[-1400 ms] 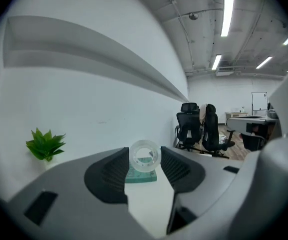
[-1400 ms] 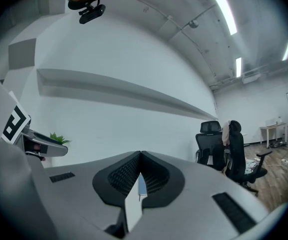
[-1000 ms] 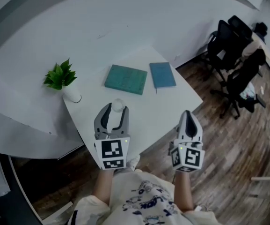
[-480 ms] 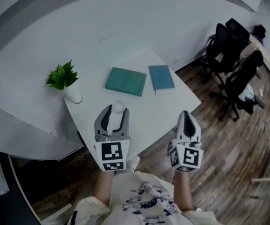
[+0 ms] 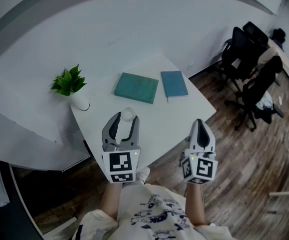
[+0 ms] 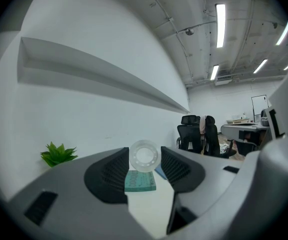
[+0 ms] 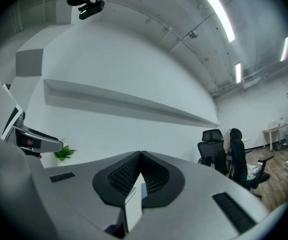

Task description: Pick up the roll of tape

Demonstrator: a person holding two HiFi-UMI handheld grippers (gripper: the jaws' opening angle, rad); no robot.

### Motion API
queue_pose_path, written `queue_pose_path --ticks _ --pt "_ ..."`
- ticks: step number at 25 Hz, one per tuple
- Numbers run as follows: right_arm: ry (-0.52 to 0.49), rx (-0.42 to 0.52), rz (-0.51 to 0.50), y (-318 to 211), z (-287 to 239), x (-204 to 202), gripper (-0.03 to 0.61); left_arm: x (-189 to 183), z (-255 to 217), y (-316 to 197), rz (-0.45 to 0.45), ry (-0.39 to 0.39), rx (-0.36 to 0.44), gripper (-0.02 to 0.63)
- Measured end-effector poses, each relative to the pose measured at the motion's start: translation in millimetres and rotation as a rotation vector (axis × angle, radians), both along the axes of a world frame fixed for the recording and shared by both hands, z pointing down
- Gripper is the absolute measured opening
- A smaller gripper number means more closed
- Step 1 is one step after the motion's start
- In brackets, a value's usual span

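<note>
The roll of tape is clear and ring-shaped. It sits between the tips of my left gripper, above the near part of the white table. In the left gripper view the roll of tape faces the camera, and both ribbed pads touch its sides, so the left gripper is shut on it. My right gripper hovers off the table's near right edge. Its jaws meet at the tip with nothing between them, as the right gripper view also shows.
A green book and a blue book lie side by side at the far part of the table. A potted plant stands at its left corner. Black office chairs stand on the wooden floor to the right.
</note>
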State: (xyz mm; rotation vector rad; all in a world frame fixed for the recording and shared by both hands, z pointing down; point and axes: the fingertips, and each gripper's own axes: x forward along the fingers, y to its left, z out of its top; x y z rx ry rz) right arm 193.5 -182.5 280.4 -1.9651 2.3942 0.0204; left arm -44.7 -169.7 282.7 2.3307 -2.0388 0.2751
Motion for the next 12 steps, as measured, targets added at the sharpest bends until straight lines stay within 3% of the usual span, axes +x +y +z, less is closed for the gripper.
queue_pose_path --ticks 12 --pt "0.006 0.003 -0.004 1.3 -5.8 -1.2 0.002 2.4 0.3 1.3 0.003 0.003 -0.004 0.2"
